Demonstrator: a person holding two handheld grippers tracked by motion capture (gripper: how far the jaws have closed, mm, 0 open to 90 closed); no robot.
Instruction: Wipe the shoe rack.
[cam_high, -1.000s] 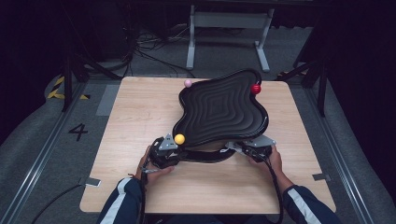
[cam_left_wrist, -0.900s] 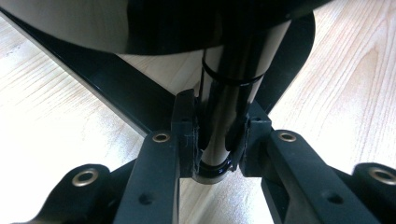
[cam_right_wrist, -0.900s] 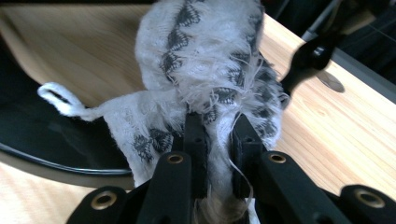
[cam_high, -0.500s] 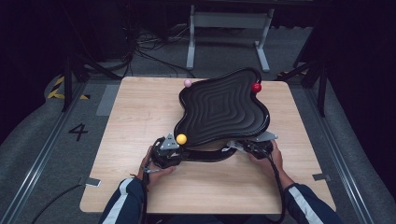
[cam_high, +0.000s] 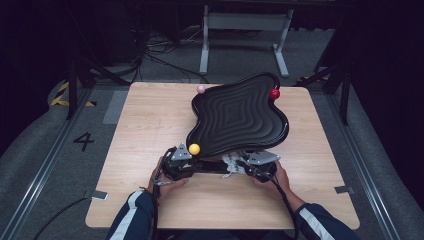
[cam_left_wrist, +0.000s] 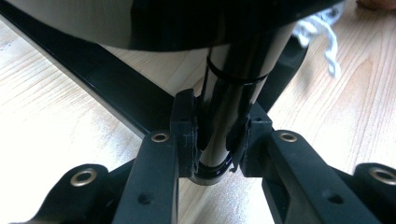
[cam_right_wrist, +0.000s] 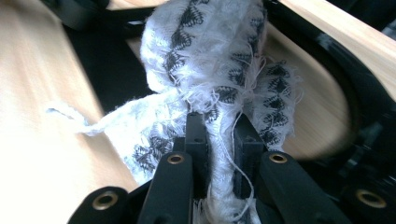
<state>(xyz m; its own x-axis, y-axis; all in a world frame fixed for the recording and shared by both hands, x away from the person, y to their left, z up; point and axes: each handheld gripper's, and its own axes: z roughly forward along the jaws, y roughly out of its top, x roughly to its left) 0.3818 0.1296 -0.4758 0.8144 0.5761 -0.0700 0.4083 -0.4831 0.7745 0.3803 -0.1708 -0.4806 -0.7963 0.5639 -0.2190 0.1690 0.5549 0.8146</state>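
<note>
I've got the left tongs (cam_left_wrist: 212, 140) clenched on a glossy black post (cam_left_wrist: 229, 107) that rises under the black wavy tray (cam_high: 237, 115), with black base legs (cam_left_wrist: 107, 88) running away across the tabletop (cam_high: 145, 115) beneath it. From above, the tray sits tilted over the middle of the tabletop, its near edge right above my two hands. The left tongs (cam_high: 187, 162) are at its near-left corner, just under a yellow ball (cam_high: 194, 148) on the rim. A red ball (cam_high: 274, 93) sits on the far-right rim and a pink ball (cam_high: 201, 89) on the far-left edge. The right tongs (cam_right_wrist: 219, 140) are clamped on a white cloth with black pattern (cam_right_wrist: 215, 60), frayed at its edges, bunched up in front of the jaws; from above the right tongs (cam_high: 240, 166) lie under the tray's near-right edge, the cloth (cam_high: 231, 164) just beside them.
</note>
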